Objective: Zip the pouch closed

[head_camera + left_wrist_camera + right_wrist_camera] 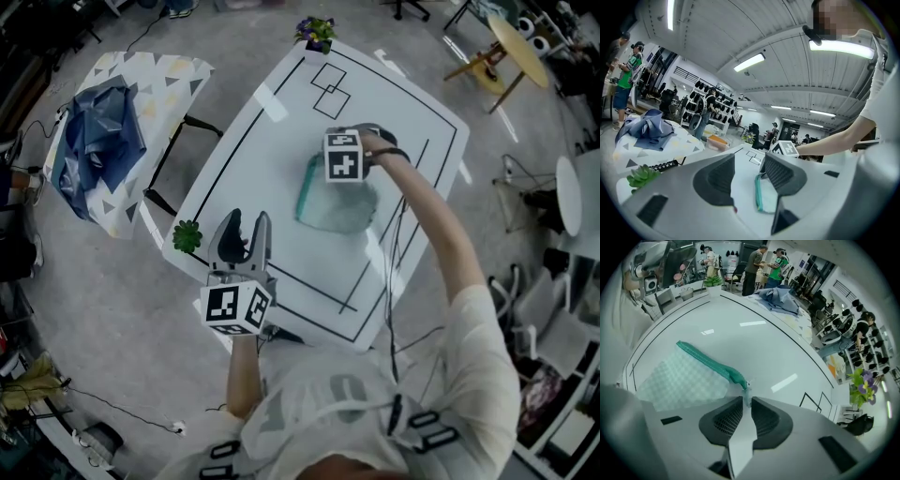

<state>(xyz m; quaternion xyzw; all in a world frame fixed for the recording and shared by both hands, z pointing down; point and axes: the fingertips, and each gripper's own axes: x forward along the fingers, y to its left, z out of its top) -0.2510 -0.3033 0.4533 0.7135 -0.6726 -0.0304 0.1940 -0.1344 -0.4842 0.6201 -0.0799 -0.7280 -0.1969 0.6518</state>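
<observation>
A translucent pouch [339, 204] with a teal zipper edge [708, 362] lies flat on the white table [253, 159]. My right gripper [343, 161] points steeply down at the pouch's far end. In the right gripper view its jaws [746, 401] stand almost together, with the pale zipper pull [746, 391] pinched between the tips at the end of the teal band. My left gripper [246, 225] hovers near the table's near left edge, apart from the pouch. Its jaws [750, 173] are wide open with nothing between them; the pouch [764, 197] shows beyond them.
A small green plant [187, 236] sits at the table's near left corner and a potted flower [317, 33] at the far corner. A side table with blue cloth [103, 141] stands to the left. People [761, 263] stand further off in the room.
</observation>
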